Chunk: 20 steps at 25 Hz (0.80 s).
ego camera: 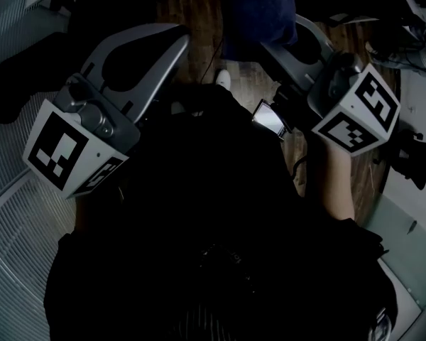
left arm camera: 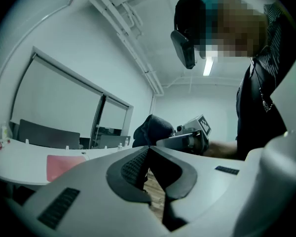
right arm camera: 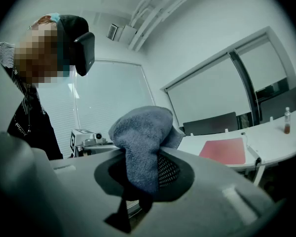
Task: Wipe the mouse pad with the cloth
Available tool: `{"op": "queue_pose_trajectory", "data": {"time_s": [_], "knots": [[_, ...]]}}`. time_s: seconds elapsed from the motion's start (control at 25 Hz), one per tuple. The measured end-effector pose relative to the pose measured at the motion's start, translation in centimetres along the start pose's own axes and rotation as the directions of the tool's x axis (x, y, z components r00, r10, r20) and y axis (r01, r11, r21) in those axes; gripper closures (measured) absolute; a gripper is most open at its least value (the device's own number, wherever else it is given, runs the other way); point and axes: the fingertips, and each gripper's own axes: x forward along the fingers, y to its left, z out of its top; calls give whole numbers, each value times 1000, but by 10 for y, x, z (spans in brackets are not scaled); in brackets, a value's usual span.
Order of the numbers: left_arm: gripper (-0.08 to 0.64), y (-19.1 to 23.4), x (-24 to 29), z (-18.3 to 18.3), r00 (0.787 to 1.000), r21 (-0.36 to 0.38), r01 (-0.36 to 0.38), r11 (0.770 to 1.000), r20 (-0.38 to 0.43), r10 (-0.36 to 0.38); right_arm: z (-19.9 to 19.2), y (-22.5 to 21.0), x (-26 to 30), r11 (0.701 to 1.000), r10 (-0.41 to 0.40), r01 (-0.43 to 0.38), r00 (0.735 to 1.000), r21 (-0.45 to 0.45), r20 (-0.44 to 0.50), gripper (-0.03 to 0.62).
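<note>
The left gripper [left arm camera: 148, 151] tilts upward, its jaws pressed together with nothing between them. To its right, the right gripper [right arm camera: 144, 154] is clamped on the one grey cloth [right arm camera: 140, 132], which stands bunched along the jaws with its top folded over. The single red mouse pad [right arm camera: 224, 150] lies flat near the white table's [right arm camera: 278, 143] edge, well apart from both grippers. A bottle [right arm camera: 287, 120] stands beyond it.
</note>
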Motion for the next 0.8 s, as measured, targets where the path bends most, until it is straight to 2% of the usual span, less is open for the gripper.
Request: {"op": "queue_pose_trajectory", "data": {"time_s": [0.24,0.56,0.68,0.8], "knots": [[551,13,47,39,998,0,-28,1000,49,28,35,-37,6,993,120,-120,993,-15,0,523],[552,69,119,36,980,-17,-190,982,47,191,61,-125,5,974,225,-224,974,-24,27,523],[551,72,155,36,979,-29,-194,981,59,196,67,-155,-9,972,235,-234,971,-14,46,523],[551,70,202,41,984,-17,-174,985,34,175,76,-197,-32,976,218,-219,974,14,64,523]]}}
